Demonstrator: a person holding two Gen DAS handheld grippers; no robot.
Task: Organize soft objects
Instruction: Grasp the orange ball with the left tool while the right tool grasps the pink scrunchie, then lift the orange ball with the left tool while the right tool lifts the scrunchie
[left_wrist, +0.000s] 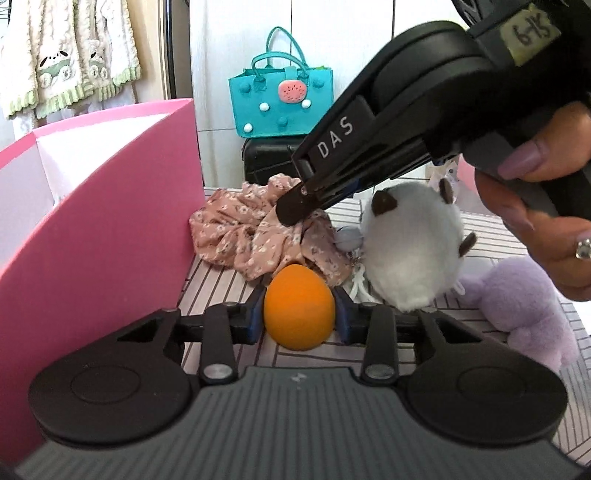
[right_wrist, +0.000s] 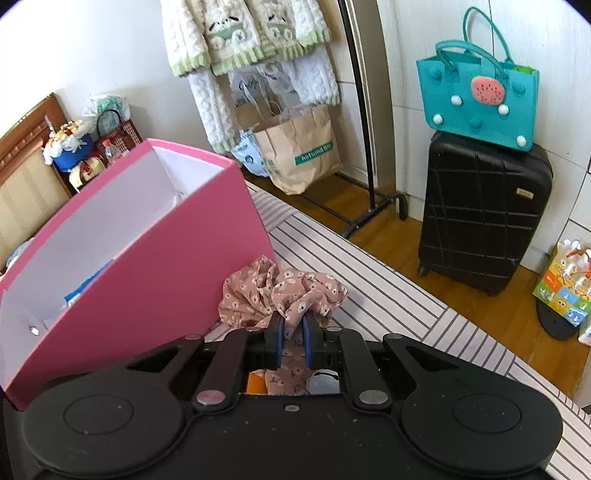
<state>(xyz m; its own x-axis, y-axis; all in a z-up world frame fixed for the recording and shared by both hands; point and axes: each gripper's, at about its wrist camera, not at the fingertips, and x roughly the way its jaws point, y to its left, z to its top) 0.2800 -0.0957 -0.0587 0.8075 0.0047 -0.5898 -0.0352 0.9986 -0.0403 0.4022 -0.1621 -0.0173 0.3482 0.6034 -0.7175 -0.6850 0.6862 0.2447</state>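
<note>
Where pink box (right_wrist: 155, 258) stands, floral cloth (right_wrist: 280, 295) touches

The left wrist view sits low, close over the striped bed (left_wrist: 480, 229), looking level along its tongs (left_wrist: 299, 317) toward 12 o'clock. The right wrist view rides higher, tilted down, probably farther back. Both share the pink box (left_wrist: 110, 229) (right_wrist: 147, 266) at 9 o'clock, floral cloth (left_wrist: 240, 229) (right_wrist: 280, 291), teal bag (left_wrist: 277, 99) (right_wrist: 480, 96) and black suitcase (left_wrist: 269, 158) (right_wrist: 484, 214).
</note>
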